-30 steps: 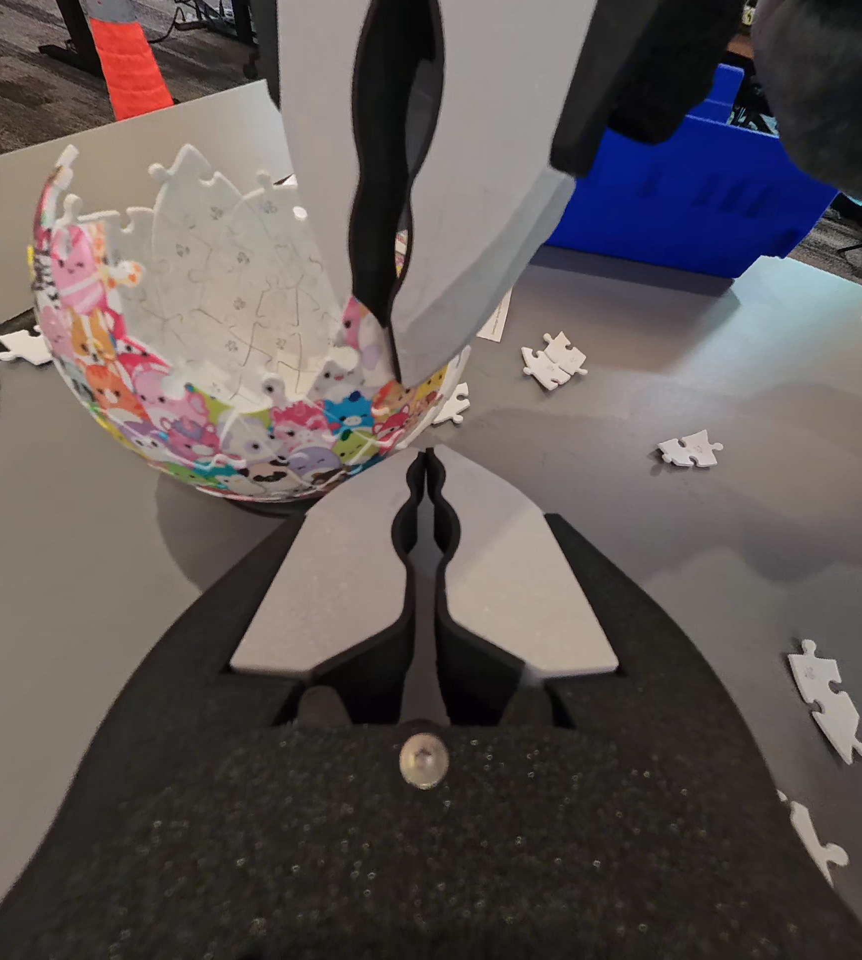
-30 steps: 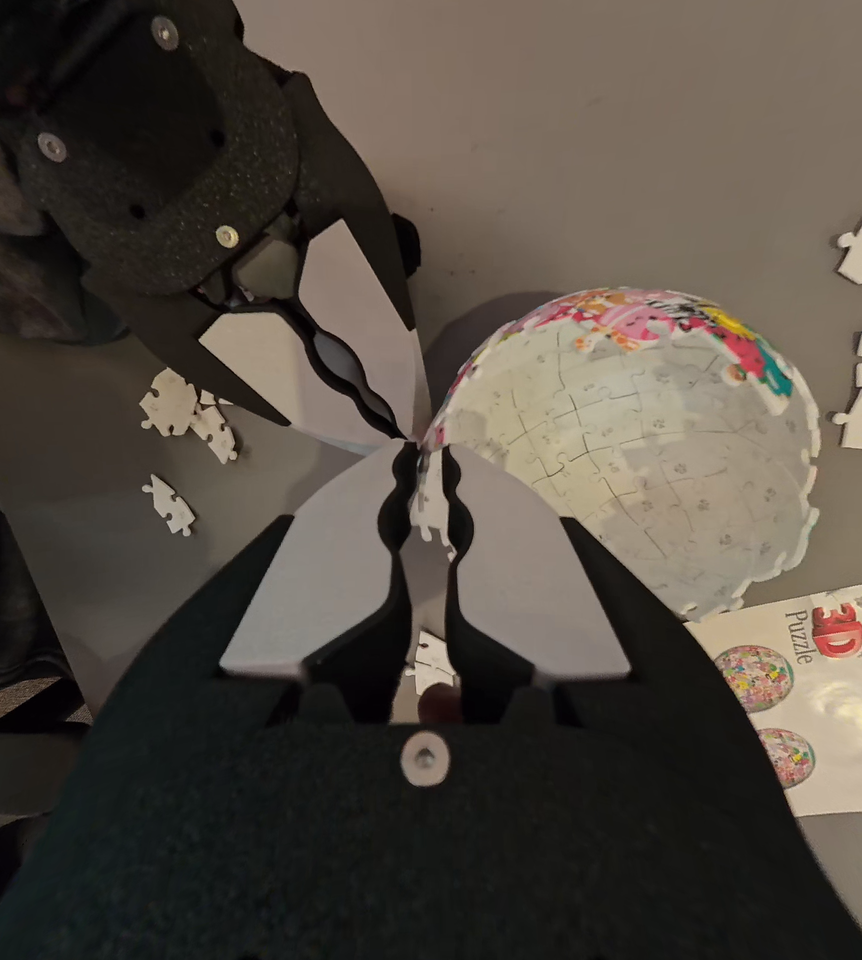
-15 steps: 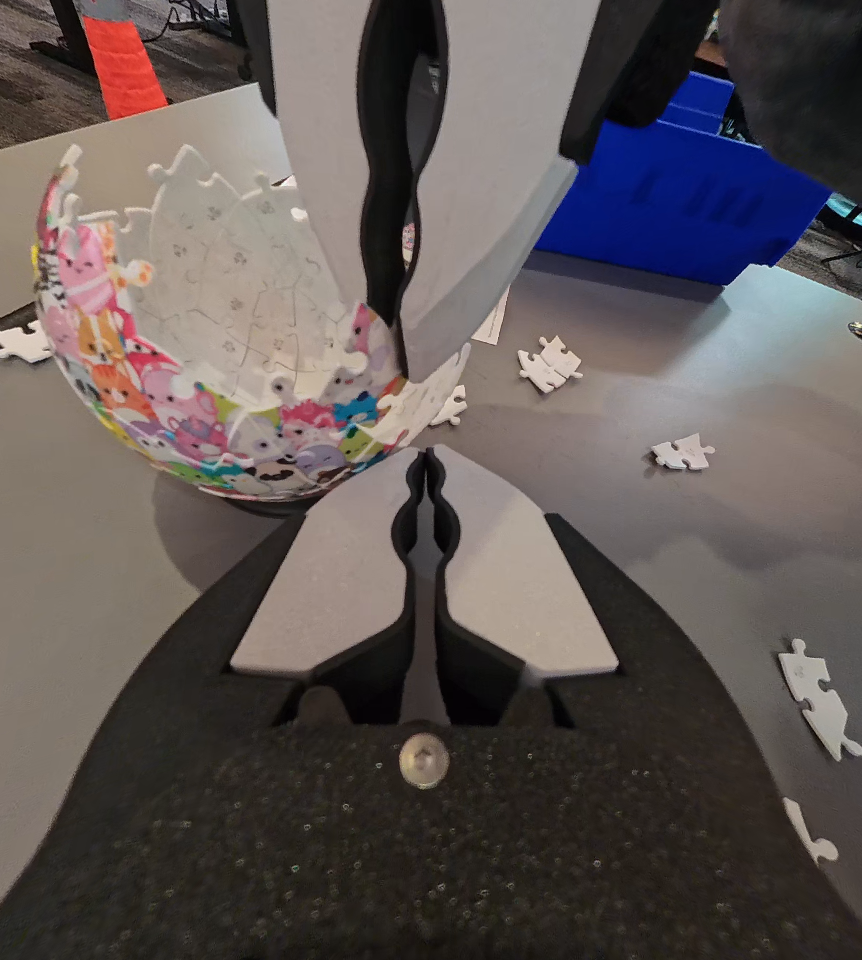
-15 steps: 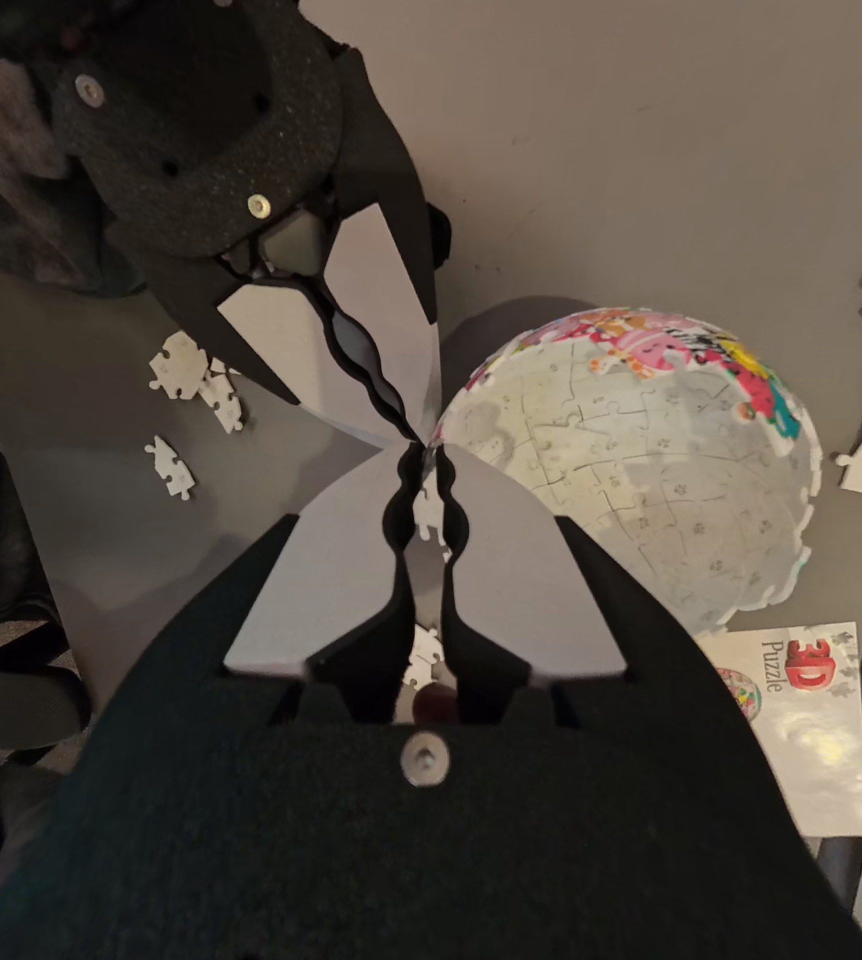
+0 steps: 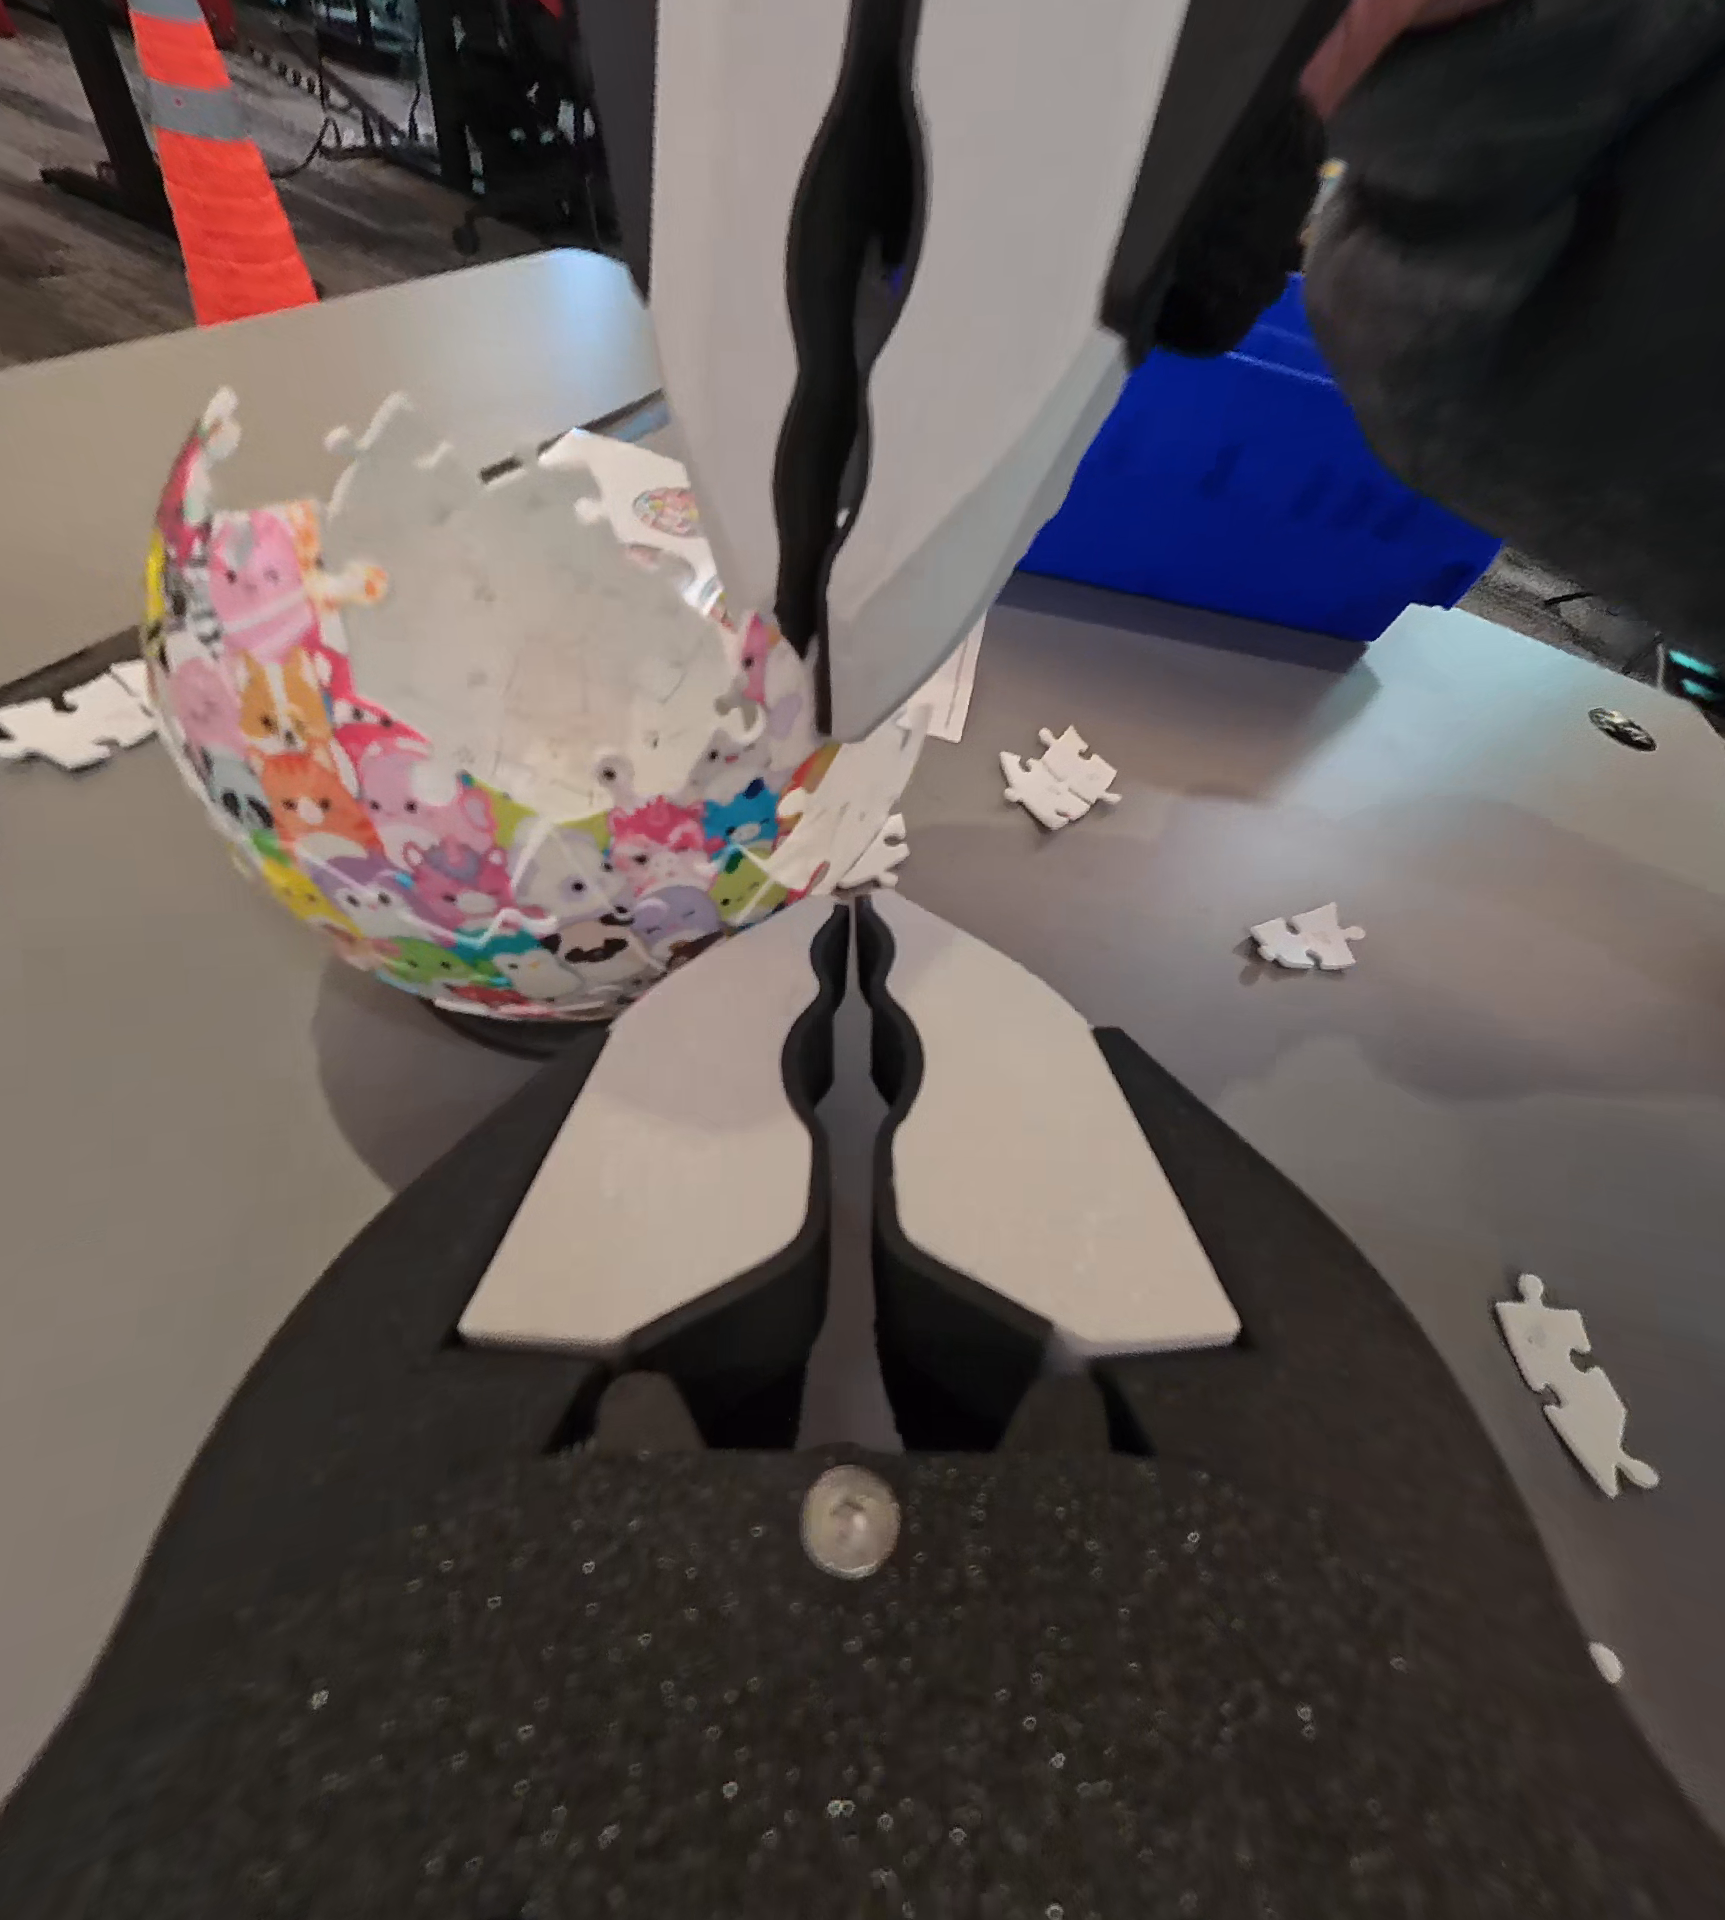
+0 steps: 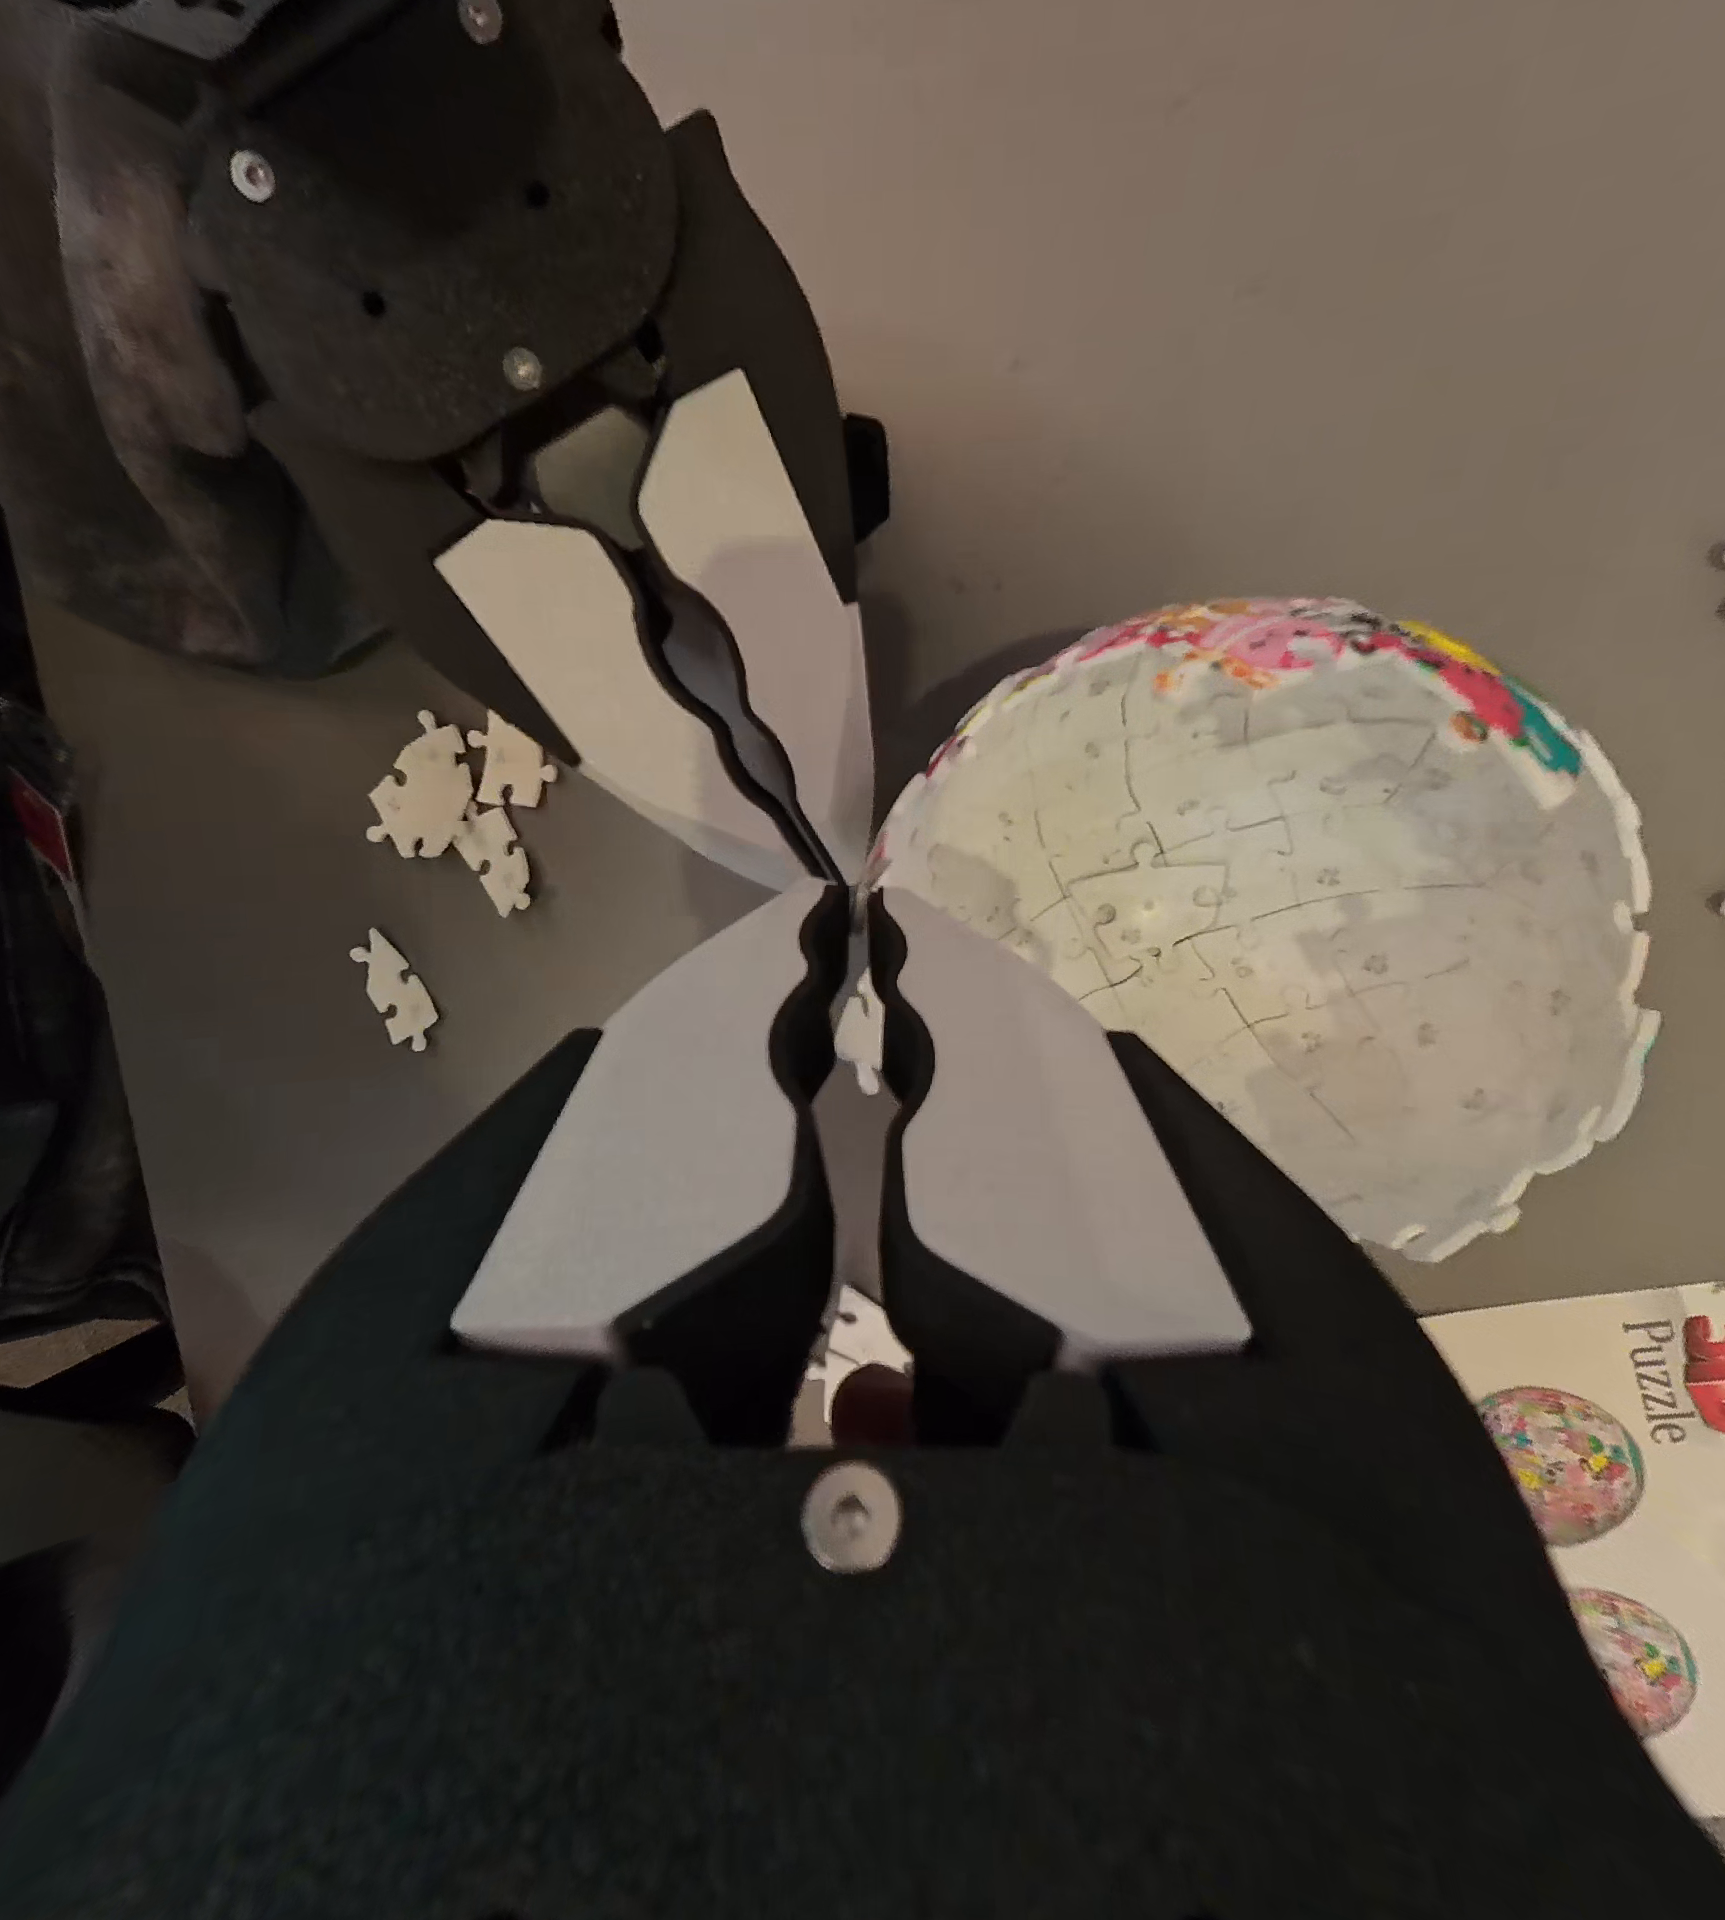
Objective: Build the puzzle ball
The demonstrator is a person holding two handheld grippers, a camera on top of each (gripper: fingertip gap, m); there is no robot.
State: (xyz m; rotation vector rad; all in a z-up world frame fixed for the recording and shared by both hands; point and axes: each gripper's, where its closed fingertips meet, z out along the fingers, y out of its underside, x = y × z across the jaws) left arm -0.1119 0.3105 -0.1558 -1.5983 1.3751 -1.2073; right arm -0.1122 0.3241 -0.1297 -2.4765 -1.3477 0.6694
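The right gripper (image 6: 853, 914) is pointing down at the grey table (image 6: 1253, 312), its jaws nearly closed and pinching a white piece (image 6: 860, 1029) at the near rim of the half-built ball (image 6: 1284, 935). The ball is showing its white inside, with a coloured strip along the far edge. The left gripper (image 6: 827, 868) is reaching in from the upper left, jaws together, its tips meeting the right gripper's at the rim. Loose pieces (image 6: 463, 800) are lying to the left, a leaflet (image 6: 1668, 1558) at the lower right.
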